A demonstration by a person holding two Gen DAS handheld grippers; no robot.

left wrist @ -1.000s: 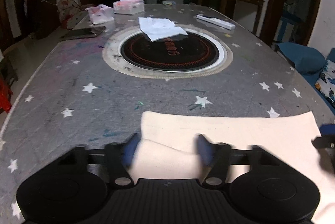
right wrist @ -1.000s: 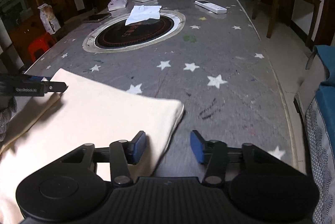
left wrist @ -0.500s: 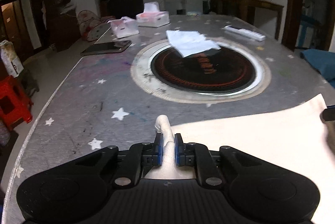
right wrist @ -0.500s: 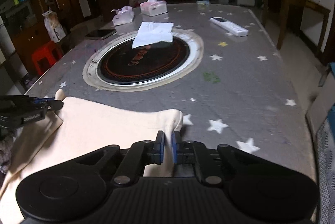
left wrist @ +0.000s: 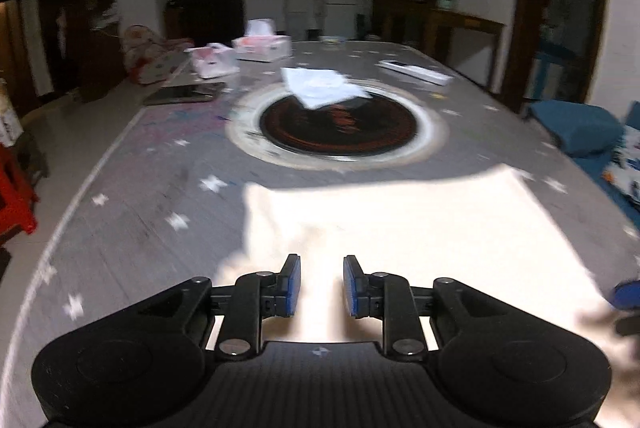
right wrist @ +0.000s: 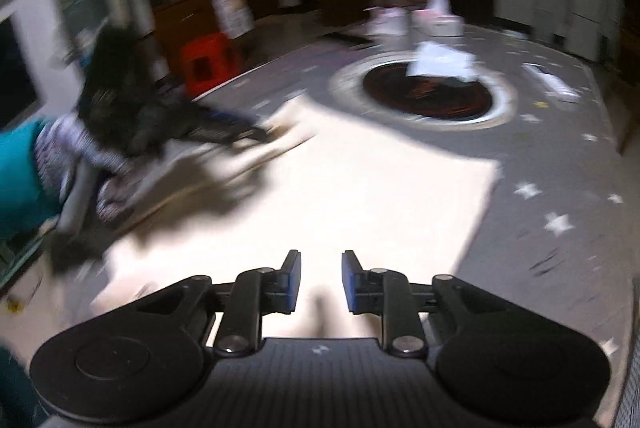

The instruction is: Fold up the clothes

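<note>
A cream garment lies flat on the grey star-patterned table; it also shows in the right wrist view. My left gripper is open above the garment's near part, nothing between its blue pads. My right gripper is open and empty above the garment too. In the right wrist view the left gripper shows blurred at the left, over the garment's far left edge. Both views are motion-blurred.
A round black hotplate is set in the table's middle, with a white cloth on its far rim. Tissue boxes, a phone and a remote lie beyond. A red stool stands left of the table.
Both grippers were shut on folds of the garment half a second ago; both have opened and let go. The garment now lies flat further up the table. The right camera swung left.
</note>
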